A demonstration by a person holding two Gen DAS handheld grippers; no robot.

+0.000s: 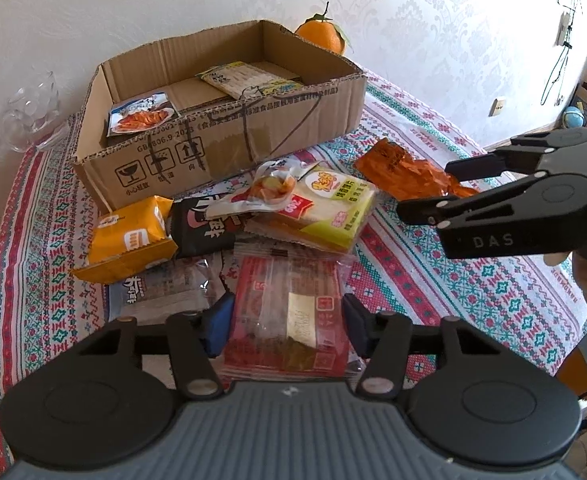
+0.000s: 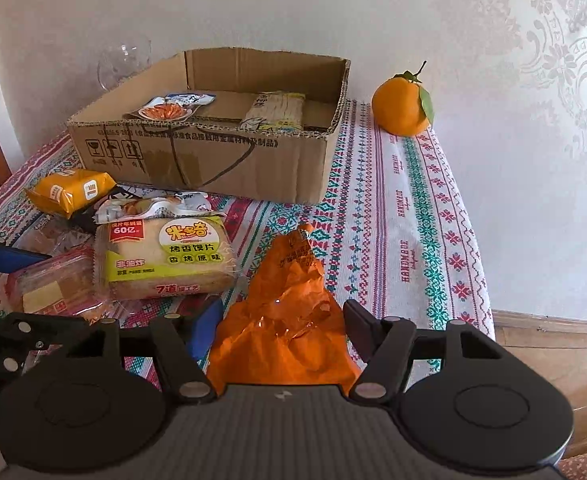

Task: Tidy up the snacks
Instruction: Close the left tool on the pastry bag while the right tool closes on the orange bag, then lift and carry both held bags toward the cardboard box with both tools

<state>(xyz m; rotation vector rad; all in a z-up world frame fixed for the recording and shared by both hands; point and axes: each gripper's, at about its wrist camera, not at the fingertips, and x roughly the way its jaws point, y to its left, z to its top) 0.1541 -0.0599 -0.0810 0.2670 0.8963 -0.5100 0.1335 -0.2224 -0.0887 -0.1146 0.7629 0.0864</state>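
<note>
A red snack packet (image 1: 289,300) in clear wrap lies at the near edge of the snack pile. My left gripper (image 1: 285,320) is shut on it, one pad against each side. A crumpled orange packet (image 2: 285,320) lies on the patterned tablecloth (image 2: 397,216), and my right gripper (image 2: 281,328) is shut on its near end. The left wrist view shows the right gripper (image 1: 425,190) at the right, on the orange packet (image 1: 397,168). An open cardboard box (image 1: 221,152) stands behind the pile with two packets inside.
The pile holds a yellow packet (image 1: 129,240), a black packet (image 1: 201,228), a toasted-bread pack (image 2: 165,256) and a clear pouch (image 1: 265,192). An orange fruit (image 2: 401,108) sits right of the box, a glass bowl (image 1: 33,112) to its left. The table's edge drops off at right.
</note>
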